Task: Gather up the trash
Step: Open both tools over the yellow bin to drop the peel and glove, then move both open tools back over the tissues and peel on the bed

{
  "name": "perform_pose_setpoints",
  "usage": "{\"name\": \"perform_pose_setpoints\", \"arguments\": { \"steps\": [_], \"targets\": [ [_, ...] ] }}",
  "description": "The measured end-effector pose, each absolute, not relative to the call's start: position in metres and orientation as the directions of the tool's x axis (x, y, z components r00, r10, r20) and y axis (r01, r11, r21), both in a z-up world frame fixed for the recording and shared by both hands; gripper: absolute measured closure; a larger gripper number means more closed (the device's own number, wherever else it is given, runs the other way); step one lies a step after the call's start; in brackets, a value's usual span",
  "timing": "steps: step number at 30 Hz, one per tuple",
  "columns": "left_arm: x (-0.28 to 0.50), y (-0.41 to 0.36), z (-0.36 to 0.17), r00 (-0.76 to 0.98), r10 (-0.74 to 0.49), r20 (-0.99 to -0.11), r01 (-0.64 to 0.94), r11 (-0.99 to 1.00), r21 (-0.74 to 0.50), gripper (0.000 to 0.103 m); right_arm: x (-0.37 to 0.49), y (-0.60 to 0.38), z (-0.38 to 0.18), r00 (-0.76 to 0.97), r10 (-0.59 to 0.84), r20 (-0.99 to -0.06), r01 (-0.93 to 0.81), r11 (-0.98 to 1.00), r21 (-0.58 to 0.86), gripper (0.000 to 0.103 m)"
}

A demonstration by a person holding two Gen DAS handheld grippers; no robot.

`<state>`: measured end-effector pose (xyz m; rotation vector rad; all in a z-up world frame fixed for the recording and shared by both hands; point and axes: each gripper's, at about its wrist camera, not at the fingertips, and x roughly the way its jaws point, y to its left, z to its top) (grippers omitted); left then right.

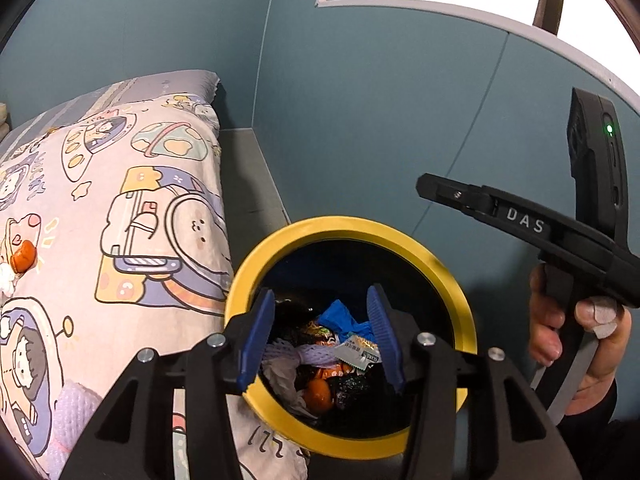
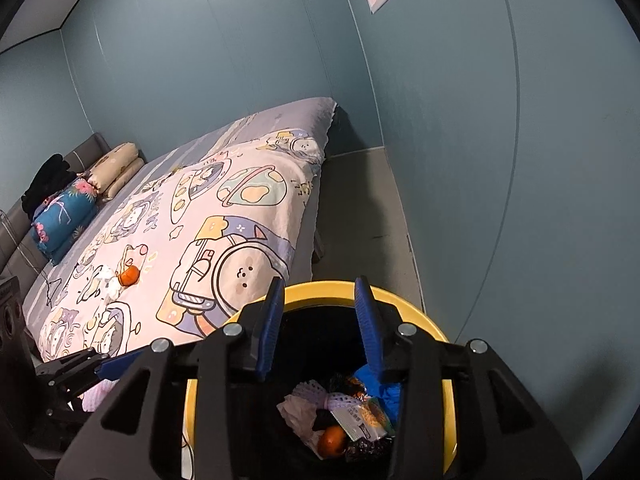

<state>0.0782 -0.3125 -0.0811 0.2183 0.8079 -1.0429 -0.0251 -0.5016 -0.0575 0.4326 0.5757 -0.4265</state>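
Note:
A round bin with a yellow rim (image 1: 256, 264) (image 2: 420, 316) stands on the floor beside the bed, holding a blue wrapper (image 1: 340, 316), a silver packet (image 2: 360, 420), an orange peel (image 2: 334, 438) and crumpled tissue. My left gripper (image 1: 322, 336) hangs open over the bin's mouth with nothing between its blue pads. My right gripper (image 2: 320, 326) is open above the bin's far rim, also empty. On the bed lie an orange peel (image 1: 24, 256) (image 2: 129, 276), a white tissue wad (image 2: 110, 284) and a pale foam net (image 1: 76, 412).
The bed with a cartoon-print quilt (image 2: 224, 216) fills the left. Blue-grey walls (image 2: 500, 160) close in on the right, leaving a narrow floor strip (image 2: 360, 208). Pillows (image 2: 116, 168) and a folded blue blanket (image 2: 64, 216) sit at the headboard. A hand (image 1: 560, 340) grips the right tool's handle.

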Motion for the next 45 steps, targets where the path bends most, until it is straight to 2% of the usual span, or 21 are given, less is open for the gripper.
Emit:
{"name": "perform_pose_setpoints", "arguments": {
  "steps": [15, 32, 37, 45],
  "targets": [
    [0.104, -0.262, -0.039, 0.378, -0.684, -0.624, 0.779, 0.599, -0.184, 0.057, -0.006, -0.469, -0.028, 0.797, -0.28, -0.534, 0.437, 0.879, 0.191, 0.068],
    [0.13, -0.191, 0.001, 0.572, -0.615, -0.543, 0.664, 0.736, -0.135, 0.04, 0.032, -0.411, 0.015, 0.863, -0.223, -0.454, 0.311, 0.942, 0.127, 0.064],
    [0.137, -0.167, 0.009, 0.627, -0.579, -0.521, 0.621, 0.775, -0.113, 0.035, 0.045, -0.393, 0.021, 0.88, -0.187, -0.436, 0.27, 0.953, 0.137, 0.058],
    [0.153, -0.129, 0.018, 0.683, -0.534, -0.498, 0.562, 0.82, -0.108, 0.034, 0.07, -0.369, 0.026, 0.892, -0.142, -0.429, 0.22, 0.966, 0.137, 0.058]
  ]
}}
